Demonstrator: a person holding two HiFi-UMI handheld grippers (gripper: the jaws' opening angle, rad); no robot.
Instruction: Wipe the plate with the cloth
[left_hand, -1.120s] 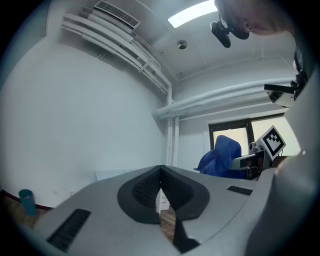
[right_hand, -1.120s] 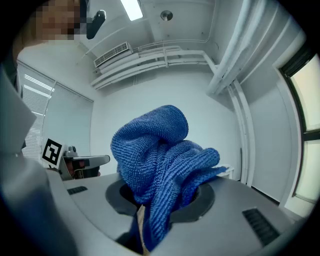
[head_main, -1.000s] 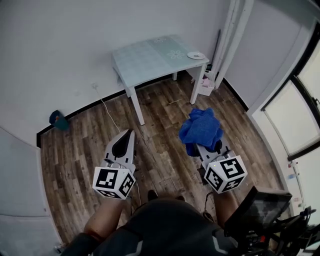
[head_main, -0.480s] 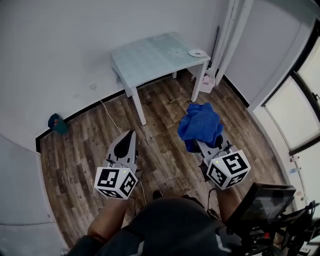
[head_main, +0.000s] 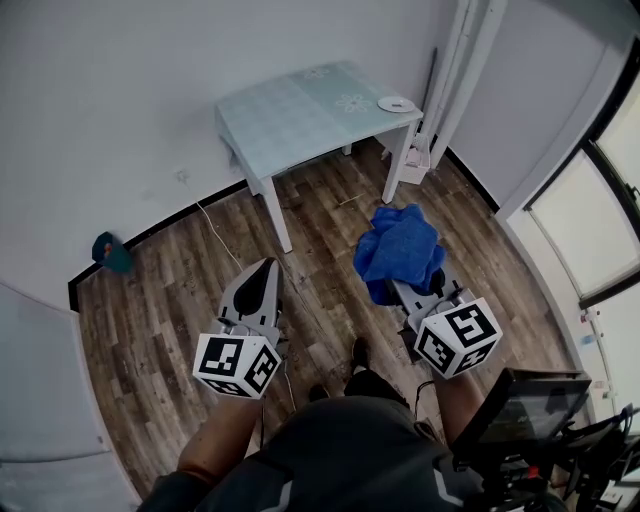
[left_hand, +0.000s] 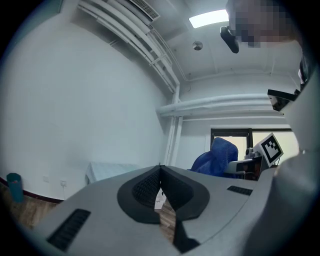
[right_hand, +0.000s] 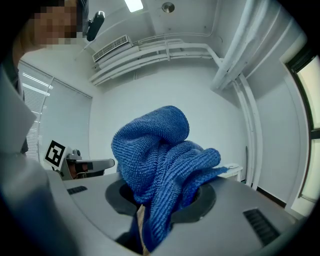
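A white plate (head_main: 396, 104) lies at the far right corner of a pale green table (head_main: 300, 115), well ahead of me. My right gripper (head_main: 400, 285) is shut on a bunched blue cloth (head_main: 400, 250), which piles up over its jaws; the same cloth (right_hand: 162, 165) fills the right gripper view, and the plate (right_hand: 229, 167) peeks out at its right edge. My left gripper (head_main: 256, 280) is held over the wooden floor, its jaws closed with nothing between them. In the left gripper view the left gripper (left_hand: 160, 169) points at the table (left_hand: 112, 171), with the blue cloth (left_hand: 216, 157) off to the right.
White walls stand behind the table, and a white pipe (head_main: 462, 70) runs up the corner at right. A small white shelf (head_main: 412, 165) sits beside the table leg. A teal object (head_main: 110, 252) lies on the floor at left. A dark screen (head_main: 520, 405) is at lower right.
The view has shifted slightly as the person steps forward; a foot now shows between the grippers. Both grippers keep their hold and pose.
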